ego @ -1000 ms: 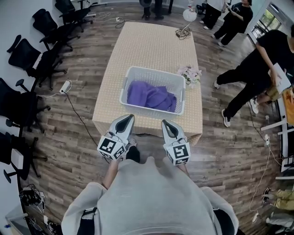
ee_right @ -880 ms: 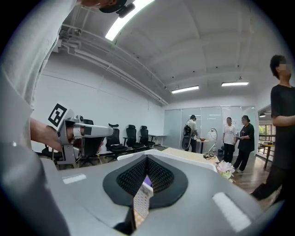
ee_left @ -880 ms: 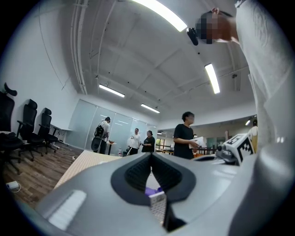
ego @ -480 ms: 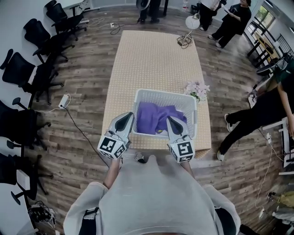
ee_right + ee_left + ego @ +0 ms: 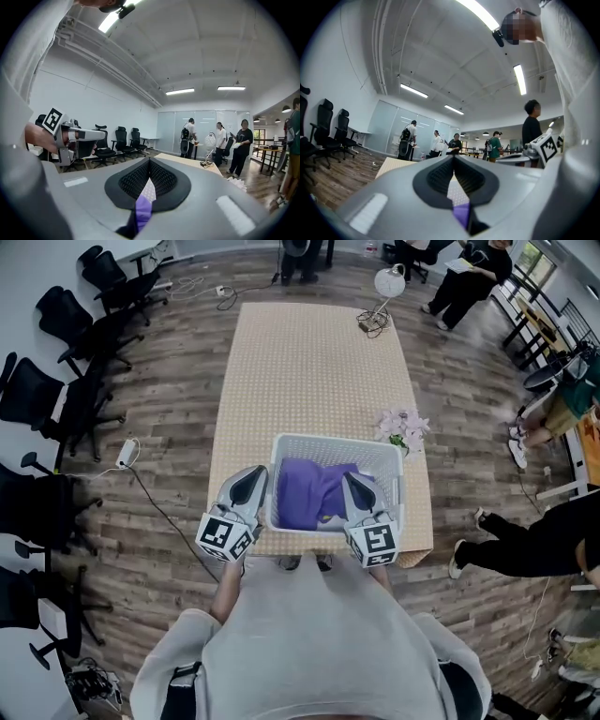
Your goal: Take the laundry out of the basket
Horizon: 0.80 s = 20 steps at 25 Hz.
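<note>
A white slatted laundry basket stands at the near end of a long beige table. Crumpled purple laundry fills it. My left gripper is held level just outside the basket's left wall, its jaws shut and empty. My right gripper hovers over the basket's right side above the laundry, also shut on nothing. In the left gripper view the gripper has its tips together, with purple cloth showing below. The right gripper view shows the same: the gripper closed, with the cloth beneath.
A bunch of pale pink flowers lies on the table right of the basket. A white lamp and cables sit at the far end. Black office chairs line the left. People stand at right and beyond the table.
I have walked up to the table, so the basket has come close. Both grippers moved forward from short of the table edge to the basket, staying shut.
</note>
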Tool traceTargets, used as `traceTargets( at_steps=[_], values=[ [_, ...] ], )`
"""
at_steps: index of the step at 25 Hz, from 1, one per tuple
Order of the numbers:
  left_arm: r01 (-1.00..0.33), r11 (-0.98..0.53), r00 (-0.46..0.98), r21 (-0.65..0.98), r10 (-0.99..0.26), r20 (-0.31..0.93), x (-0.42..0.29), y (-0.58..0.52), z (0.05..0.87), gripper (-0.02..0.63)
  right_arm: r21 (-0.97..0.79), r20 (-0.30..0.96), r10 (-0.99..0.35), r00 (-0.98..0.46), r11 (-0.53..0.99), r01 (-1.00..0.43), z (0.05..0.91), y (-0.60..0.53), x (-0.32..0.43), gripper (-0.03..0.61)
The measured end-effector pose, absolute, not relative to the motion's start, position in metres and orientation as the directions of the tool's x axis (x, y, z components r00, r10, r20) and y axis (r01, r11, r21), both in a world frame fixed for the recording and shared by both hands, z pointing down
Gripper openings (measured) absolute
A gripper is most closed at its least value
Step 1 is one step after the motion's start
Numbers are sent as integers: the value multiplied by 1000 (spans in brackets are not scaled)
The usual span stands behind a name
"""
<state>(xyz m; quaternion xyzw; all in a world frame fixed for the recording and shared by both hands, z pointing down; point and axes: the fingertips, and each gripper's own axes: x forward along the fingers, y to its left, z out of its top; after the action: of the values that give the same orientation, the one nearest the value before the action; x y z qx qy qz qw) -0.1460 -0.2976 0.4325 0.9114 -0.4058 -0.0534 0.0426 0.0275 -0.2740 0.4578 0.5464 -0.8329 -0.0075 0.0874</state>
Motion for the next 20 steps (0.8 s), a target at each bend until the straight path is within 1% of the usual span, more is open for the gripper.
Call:
traceTargets(
  at_steps=[5, 14, 20],
  values=[
    [-761, -640, 639, 103, -768, -49, -134, -313, 432, 10, 96, 136, -901, -413, 427, -899, 457, -295, 44, -1],
    [-805, -577, 581, 137, -814, -13, -147, -327, 445, 11, 66, 188, -873, -451, 469, -881, 474, -316, 44, 0],
    [-818, -555, 567, 153, -822, 52, -156, -343, 465, 11, 31, 246, -854, -459, 480, -877, 494, -330, 43, 0]
  ],
)
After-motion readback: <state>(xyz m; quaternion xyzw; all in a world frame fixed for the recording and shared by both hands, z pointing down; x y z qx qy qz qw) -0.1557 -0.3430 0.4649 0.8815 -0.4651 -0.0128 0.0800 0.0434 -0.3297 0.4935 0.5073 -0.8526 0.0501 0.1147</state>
